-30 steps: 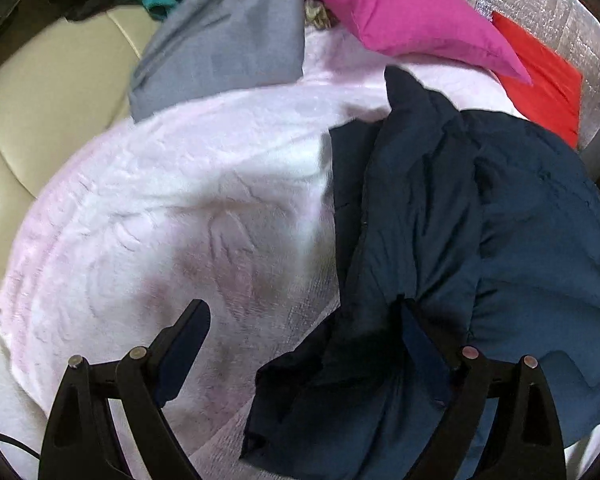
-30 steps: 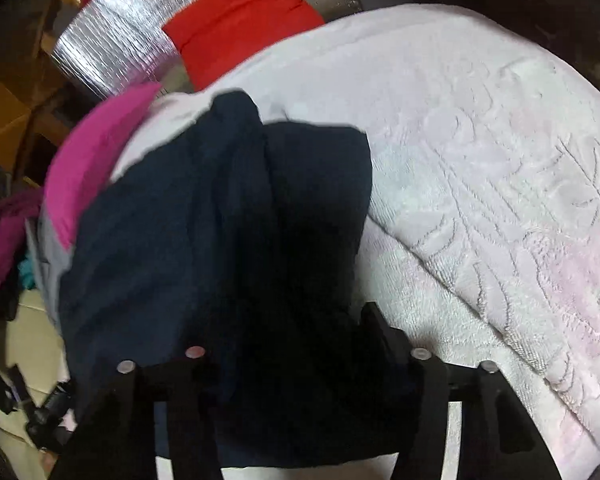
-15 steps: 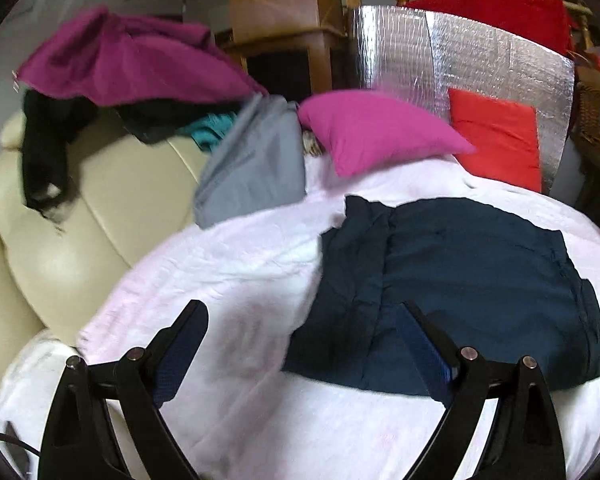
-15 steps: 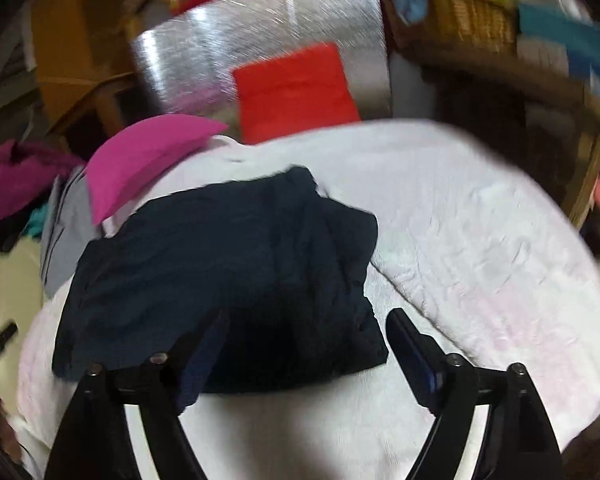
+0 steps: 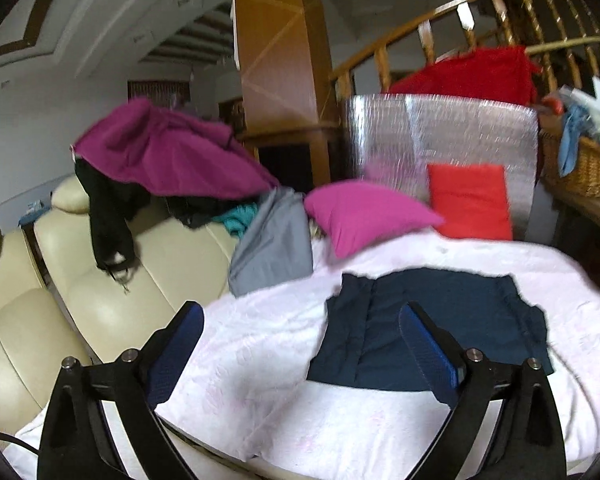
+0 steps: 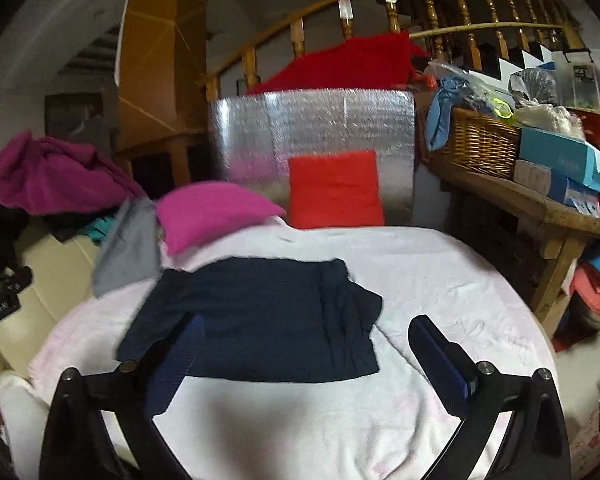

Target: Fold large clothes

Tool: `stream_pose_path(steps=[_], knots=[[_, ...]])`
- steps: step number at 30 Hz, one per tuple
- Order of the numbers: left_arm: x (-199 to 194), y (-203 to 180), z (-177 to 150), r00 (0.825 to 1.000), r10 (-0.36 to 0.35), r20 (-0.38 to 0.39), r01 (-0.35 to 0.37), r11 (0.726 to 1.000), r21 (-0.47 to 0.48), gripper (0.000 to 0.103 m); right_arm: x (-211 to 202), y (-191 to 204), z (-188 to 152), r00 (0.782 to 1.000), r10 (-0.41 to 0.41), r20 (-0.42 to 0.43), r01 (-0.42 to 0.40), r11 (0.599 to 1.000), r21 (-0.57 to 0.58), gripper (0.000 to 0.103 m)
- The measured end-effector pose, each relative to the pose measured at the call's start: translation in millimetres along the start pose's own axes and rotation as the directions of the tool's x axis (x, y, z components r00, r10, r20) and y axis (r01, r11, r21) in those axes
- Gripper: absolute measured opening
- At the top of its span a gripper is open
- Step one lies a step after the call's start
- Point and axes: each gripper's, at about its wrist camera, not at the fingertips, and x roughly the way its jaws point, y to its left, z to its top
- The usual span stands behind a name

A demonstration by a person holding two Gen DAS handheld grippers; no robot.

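Navy garment [image 5: 428, 328] lies folded flat on the pink blanket [image 5: 260, 344] — fold looks finished. Left gripper [image 5: 300, 344] and right gripper [image 6: 306, 354]: fingers spread, empty. Next — probably fetch another garment.

Left tongs [image 5: 300, 334] wide apart, empty, held raised; right tongs [image 6: 306, 342] likewise spread, empty.
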Motion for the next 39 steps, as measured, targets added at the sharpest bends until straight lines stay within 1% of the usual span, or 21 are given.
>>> stream_pose_path(steps=[3, 7, 11, 14, 18, 26, 32, 39], knots=[[-31.9, 1.0, 3.2, 0.999, -0.012, 0.05, 0.012, 1.0, 0.005, 0.101, -33.6, 1.1, 0.8, 1.0, 0.007, 0.011, -0.007, 0.999, 0.031, 0.103], [-67.2, -3.4, 3.3, 0.995, -0.037, 0.092, 0.035, 0.999, 0.028, 0.102, -60.9, 4.1, -0.9, 1.0, 0.001, 0.011, -0.001, 0.999, 0.046, 0.103], [-89.2, -9.6, 0.3, 0.993, -0.062, 0.096, 0.056, 0.996, 0.063, 0.103, -84.7, 7.8, -3.3, 1.0, 0.001, 0.004, -0.001, 0.999, 0.053, 0.103], [-102.6, -11.8, -1.8, 0.993, -0.058, 0.102, 0.051, 0.996, 0.072, 0.103, -97.0, 10.4, -7.3, 1.0, -0.009, -0.01, 0.01, 0.998, 0.056, 0.103], [-114.3, -9.9, -5.2, 0.992, -0.084, 0.09, 0.078, 0.995, 0.068, 0.103, -108.5, 13.1, -16.8, 0.999, -0.008, -0.046, 0.011, 0.998, 0.069, 0.103], [-133.1, -4.5, -14.0, 0.993, -0.074, 0.088, 0.066, 0.994, 0.092, 0.103, -130.0, 23.3, -23.4, 0.998, -0.016, -0.059, 0.02, 0.998, 0.057, 0.103], [-136.7, 1.5, -13.8, 0.994, -0.065, 0.086, 0.057, 0.994, 0.09, 0.103, -129.5, 30.5, -23.4, 0.997, -0.006, -0.077, 0.011, 0.998, 0.062, 0.103], [-135.1, 7.8, -12.7, 0.995, -0.057, 0.087, 0.051, 0.996, 0.073, 0.103, -128.4, 42.3, -25.6, 0.997, -0.018, -0.077, 0.021, 0.999, 0.04, 0.103]])
